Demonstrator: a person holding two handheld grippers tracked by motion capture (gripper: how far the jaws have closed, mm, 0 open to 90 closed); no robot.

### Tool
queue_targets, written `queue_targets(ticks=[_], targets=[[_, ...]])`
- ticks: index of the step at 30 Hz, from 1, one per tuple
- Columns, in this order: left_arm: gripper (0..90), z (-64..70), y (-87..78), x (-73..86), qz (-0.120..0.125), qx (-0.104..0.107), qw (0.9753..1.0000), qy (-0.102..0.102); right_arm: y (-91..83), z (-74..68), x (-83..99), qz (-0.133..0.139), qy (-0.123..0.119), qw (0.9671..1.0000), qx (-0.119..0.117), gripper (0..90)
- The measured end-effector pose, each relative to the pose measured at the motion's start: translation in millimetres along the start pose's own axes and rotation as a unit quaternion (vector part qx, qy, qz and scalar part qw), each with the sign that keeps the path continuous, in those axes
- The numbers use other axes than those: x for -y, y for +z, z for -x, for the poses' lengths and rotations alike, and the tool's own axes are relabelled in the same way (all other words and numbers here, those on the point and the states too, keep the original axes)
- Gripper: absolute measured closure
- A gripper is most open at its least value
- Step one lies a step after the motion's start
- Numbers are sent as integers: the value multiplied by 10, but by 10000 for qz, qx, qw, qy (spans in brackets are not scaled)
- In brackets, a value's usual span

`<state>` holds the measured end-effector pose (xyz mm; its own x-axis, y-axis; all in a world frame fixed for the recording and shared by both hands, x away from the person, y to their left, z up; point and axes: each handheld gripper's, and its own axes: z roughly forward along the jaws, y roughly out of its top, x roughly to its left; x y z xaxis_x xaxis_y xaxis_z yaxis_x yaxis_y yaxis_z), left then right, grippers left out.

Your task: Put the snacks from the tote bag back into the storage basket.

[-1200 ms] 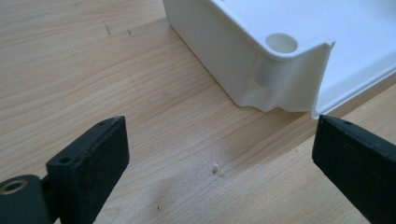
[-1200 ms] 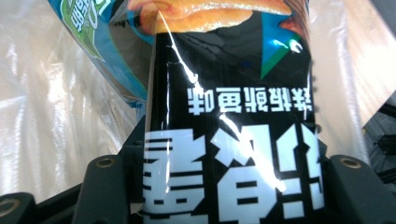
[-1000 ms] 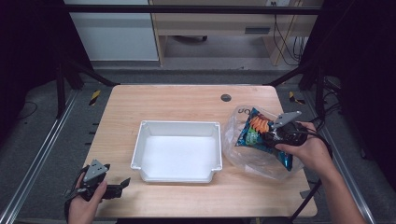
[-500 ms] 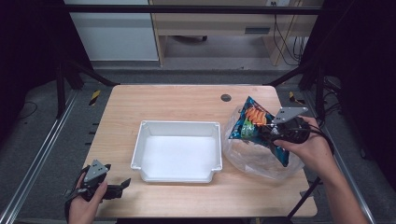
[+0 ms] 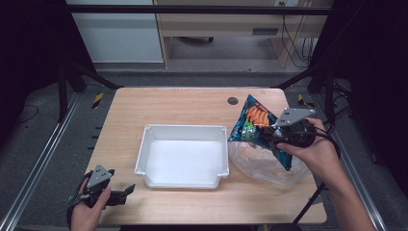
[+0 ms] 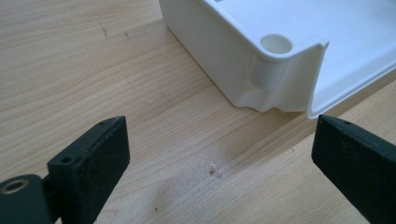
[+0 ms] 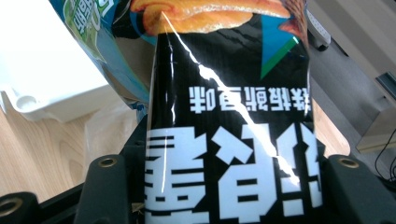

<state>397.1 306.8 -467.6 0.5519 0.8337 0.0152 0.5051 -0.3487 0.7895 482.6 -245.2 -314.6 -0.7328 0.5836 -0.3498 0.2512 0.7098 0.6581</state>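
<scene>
At the near left corner of the light wooden worktop, the left hand-held gripper rests low in the person's hand with its jaws spread wide and nothing between them; in the left gripper view they frame bare wood and the near corner of the white rectangular plastic tray. This gripper lies where it lay a second ago.

Farther in and to the right, the right hand-held gripper is clamped on the glossy blue, black and orange snack bag. In the right gripper view the bag's black panel with white lettering sits squeezed between the two jaws. The bag has risen since the earlier pictures: a second ago it lay low in the crumpled clear plastic bag, and now it is held up, tilted, above that clear bag and just beside the tray's right rim. The clear bag stays on the worktop under the right hand.

The tray itself sits mid-worktop, unmoved. Near the far edge is a small dark round grommet. Beyond the worktop lie a grey floor, a white cabinet front and a pale wooden desk with hanging cables.
</scene>
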Motion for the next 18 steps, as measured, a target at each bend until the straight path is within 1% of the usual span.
queue_targets(ticks=[4, 9, 10, 12, 13, 18], targets=[[38, 0, 4, -1, -9, 19, 10000, 15, 13, -45, -65, 75, -80, 9999, -43, 419], [39, 8, 4, -4, -1, 38, 10000, 33, 34, -93, -149, 139, -109, 9998, -95, 419], [39, 10, 7, -5, -6, 47, 10000, 39, 51, -121, -198, 173, -148, 9997, -130, 419], [39, 14, 10, -5, -7, 56, 10000, 26, 62, -138, -222, 186, -168, 9996, -152, 419], [40, 17, 12, -7, -5, 72, 10000, 52, 89, -177, -283, 206, -230, 9994, -184, 419], [44, 33, 19, -15, -3, 109, 9999, 123, 139, -265, -416, 233, -355, 9988, -257, 419]])
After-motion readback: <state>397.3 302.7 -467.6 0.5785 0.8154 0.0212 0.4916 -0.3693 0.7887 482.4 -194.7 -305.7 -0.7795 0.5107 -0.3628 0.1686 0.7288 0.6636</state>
